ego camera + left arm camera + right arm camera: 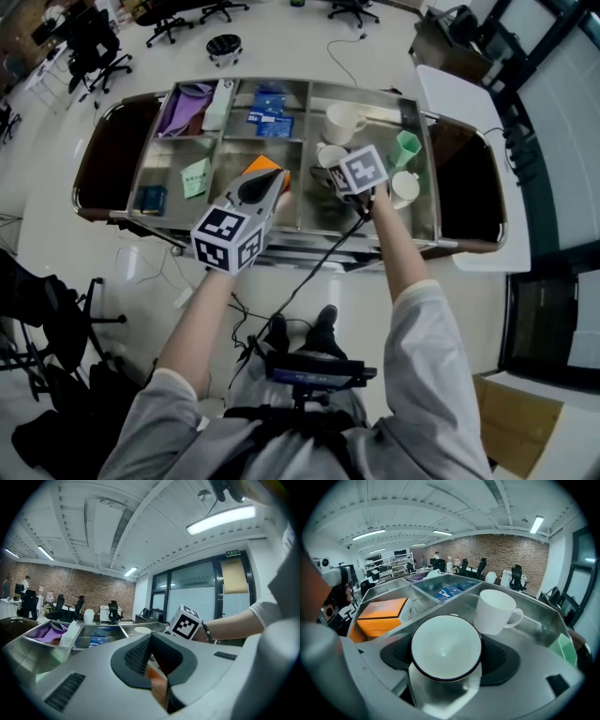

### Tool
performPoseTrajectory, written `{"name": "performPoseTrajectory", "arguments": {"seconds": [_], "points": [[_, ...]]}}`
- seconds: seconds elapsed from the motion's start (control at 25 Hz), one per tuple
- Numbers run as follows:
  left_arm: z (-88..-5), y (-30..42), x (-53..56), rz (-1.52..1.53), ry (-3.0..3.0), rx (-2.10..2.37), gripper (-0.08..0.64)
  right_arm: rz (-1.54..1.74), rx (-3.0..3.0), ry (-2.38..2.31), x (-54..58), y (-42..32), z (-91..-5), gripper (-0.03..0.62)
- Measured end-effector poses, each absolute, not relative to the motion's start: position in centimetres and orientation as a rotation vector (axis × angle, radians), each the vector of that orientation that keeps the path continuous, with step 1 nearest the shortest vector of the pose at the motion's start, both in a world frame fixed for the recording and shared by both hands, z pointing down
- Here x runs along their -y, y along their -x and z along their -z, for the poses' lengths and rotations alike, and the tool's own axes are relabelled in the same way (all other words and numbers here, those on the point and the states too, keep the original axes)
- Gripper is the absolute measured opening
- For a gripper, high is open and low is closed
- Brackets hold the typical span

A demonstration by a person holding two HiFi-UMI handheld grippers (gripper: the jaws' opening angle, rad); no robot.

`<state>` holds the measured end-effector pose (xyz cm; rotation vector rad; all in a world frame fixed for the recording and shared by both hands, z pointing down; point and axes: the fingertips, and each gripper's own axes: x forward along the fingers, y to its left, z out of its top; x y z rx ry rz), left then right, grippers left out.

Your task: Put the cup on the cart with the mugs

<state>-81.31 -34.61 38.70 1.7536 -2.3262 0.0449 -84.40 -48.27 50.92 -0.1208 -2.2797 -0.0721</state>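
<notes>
Over the right-hand compartment of the steel cart (pixel 281 84), the right hand-held gripper (pixel 336 164) is clamped on a white cup (pixel 329 155). From the head view little more than the cup's rim shows past the marker cube. The right gripper view fills this in: the cup (pixel 446 641) has a thin dark rim, its mouth faces the camera, and a jaw presses it on each side. Whether it touches the compartment floor cannot be told.

Just beyond it stands a white mug (pixel 497 611) with its handle to the right. The head view adds a green cup (pixel 406 148) and a second white mug (pixel 405 187) right of the gripper.

Left of these, the left hand-held gripper (pixel 277 187) hangs above an orange box (pixel 379 616). The left gripper view shows its dark pads (pixel 136 656) meeting at the tips with nothing between them, and orange showing below.
</notes>
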Motion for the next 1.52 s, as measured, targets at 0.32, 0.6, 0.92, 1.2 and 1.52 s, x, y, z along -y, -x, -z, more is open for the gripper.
{"name": "performPoseTrajectory", "arguments": {"seconds": [0.32, 0.6, 0.92, 1.2, 1.52], "points": [[-39.4, 81.3, 34.5, -0.048, -1.752, 2.316, 0.0, 0.094, 2.282, 0.163, 47.5, 84.2, -51.1, 0.416], [-39.9, 81.1, 34.1, -0.055, -1.75, 2.307, 0.0, 0.186, 2.257, 0.114, 48.8, 83.6, -51.6, 0.46], [-39.9, 81.0, 33.2, -0.052, -1.764, 2.304, 0.0, 0.211, 2.304, 0.084, 48.9, 82.9, -48.3, 0.46], [-39.5, 80.2, 31.7, -0.056, -1.807, 2.292, 0.0, 0.208, 2.405, 0.045, 47.0, 79.5, -43.0, 0.459], [-41.0, 77.6, 28.8, -0.063, -1.76, 2.292, 0.0, 0.147, 2.689, -0.097, 45.5, 71.6, -36.7, 0.04]]}}
